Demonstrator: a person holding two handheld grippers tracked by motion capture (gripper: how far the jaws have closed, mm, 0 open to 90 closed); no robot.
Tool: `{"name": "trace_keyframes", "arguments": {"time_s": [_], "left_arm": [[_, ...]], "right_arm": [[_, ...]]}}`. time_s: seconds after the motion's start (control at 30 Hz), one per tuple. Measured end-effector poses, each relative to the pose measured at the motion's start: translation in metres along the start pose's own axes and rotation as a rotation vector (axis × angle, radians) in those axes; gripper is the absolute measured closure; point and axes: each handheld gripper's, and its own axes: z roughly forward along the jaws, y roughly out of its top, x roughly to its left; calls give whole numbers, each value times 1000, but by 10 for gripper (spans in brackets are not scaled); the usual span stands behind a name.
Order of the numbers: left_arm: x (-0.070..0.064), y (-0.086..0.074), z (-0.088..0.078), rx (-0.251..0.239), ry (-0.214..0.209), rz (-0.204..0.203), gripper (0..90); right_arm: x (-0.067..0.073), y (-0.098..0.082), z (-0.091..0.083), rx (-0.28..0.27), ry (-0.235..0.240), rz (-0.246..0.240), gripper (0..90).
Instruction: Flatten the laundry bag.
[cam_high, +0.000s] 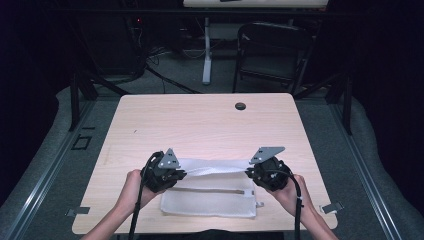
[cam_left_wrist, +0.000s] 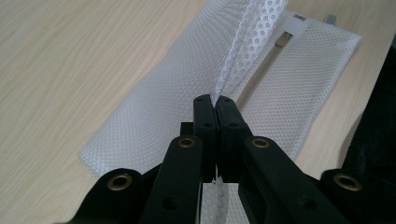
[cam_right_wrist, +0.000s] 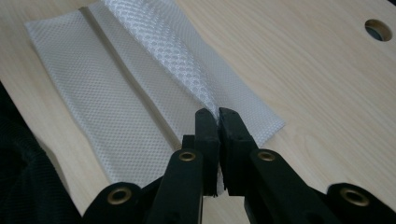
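On the wooden table (cam_high: 200, 120), both grippers (left (cam_high: 176, 175), right (cam_high: 250, 173)) pinch a white mesh bag (cam_high: 210, 202).

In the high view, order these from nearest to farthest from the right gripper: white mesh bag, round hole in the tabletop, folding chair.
1. White mesh bag: clamped in the right gripper.
2. Round hole: far side of the table.
3. Folding chair: on the floor beyond the table.

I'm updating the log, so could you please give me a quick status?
Both tongs, left and right, shut on mesh bag. Far edge pinched, raised off table. Nothing in the way.
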Motion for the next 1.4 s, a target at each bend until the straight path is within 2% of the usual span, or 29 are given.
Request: {"name": "trace_keyframes", "arguments": {"time_s": [0.2, 0.23, 0.27, 0.4, 0.43, 0.53, 0.63, 0.77, 0.87, 0.97, 1.0, 1.07, 1.17, 1.27, 1.4], "left_arm": [[8, 3, 1, -14, -13, -8, 870], [9, 3, 1, -20, -14, -11, 774], [10, 2, 1, -25, -21, -16, 774], [12, -2, 0, -23, -17, -26, 531], [12, -4, 0, -39, -20, -31, 486], [12, -11, -3, -62, -12, -41, 392], [12, -18, -4, -69, -6, -49, 375], [12, -28, -3, -55, -5, -56, 386], [12, -35, 0, -48, -3, -50, 434], [12, -40, 3, -52, 3, -38, 583], [13, -40, 3, -62, 7, -34, 583], [15, -40, 2, -87, 14, -30, 703], [19, -35, 2, -87, 16, -35, 861], [21, -33, 2, -97, 28, -39, 875], [25, -27, 0, -101, 36, -72, 881]], "right_arm": [[-11, 7, 1, -11, 12, 24, 879], [-13, 9, 0, -10, 11, 24, 879], [-13, 9, 0, -10, 11, 24, 879], [-19, 12, 0, -17, 20, 45, 879], [-20, 13, 0, -17, 22, 43, 879], [-22, 16, 0, -20, 22, 52, 880], [-23, 19, 2, -25, 20, 61, 879], [-26, 22, 4, -30, 24, 69, 879], [-28, 23, 5, -38, 21, 79, 879], [-31, 24, 5, -46, 19, 88, 879], [-32, 24, 6, -47, 20, 90, 879], [-34, 25, 7, -48, 19, 93, 879], [-38, 27, 10, -53, 17, 100, 878], [-39, 28, 10, -49, 5, 99, 878], [-42, 28, 14, -53, -1, 110, 866]]}}
